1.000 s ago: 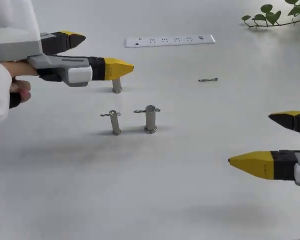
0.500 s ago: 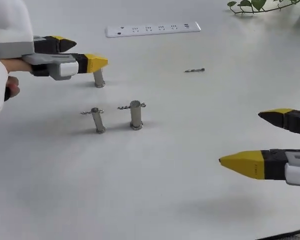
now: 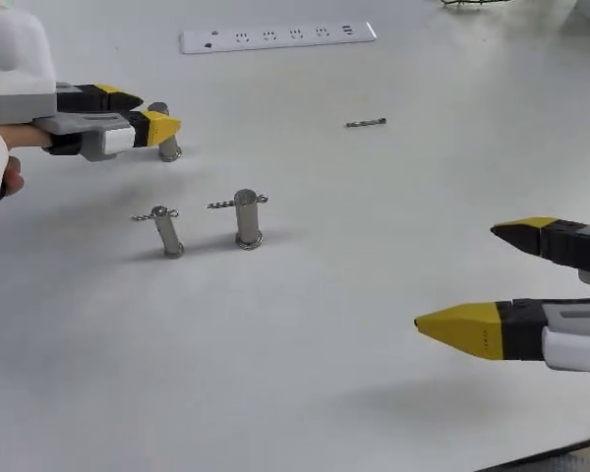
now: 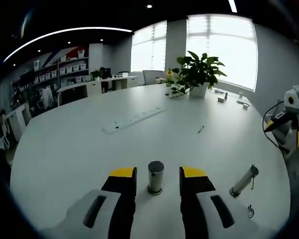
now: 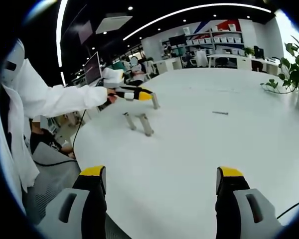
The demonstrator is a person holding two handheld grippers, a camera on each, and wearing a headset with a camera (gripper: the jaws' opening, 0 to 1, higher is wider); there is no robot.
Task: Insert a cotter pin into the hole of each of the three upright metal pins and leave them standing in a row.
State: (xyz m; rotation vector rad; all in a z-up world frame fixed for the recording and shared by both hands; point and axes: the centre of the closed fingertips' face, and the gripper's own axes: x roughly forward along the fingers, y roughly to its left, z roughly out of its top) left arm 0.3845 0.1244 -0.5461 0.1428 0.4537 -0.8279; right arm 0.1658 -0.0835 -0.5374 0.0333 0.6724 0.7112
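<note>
Left tool (image 4: pixel 157 172) jaws apart, flanking upright metal pin (image 4: pixel 155 178) | right tool (image 5: pixel 161 173) jaws wide apart, empty

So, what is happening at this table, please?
A person works with two hand-held claws on a white table. Two upright metal pins, a thin one and a thicker one, already carry cotter pins. The left claw is open around the third pin, which has no cotter pin yet. A loose cotter pin lies further away on the table. The right claw hovers open and holds nothing.
</note>
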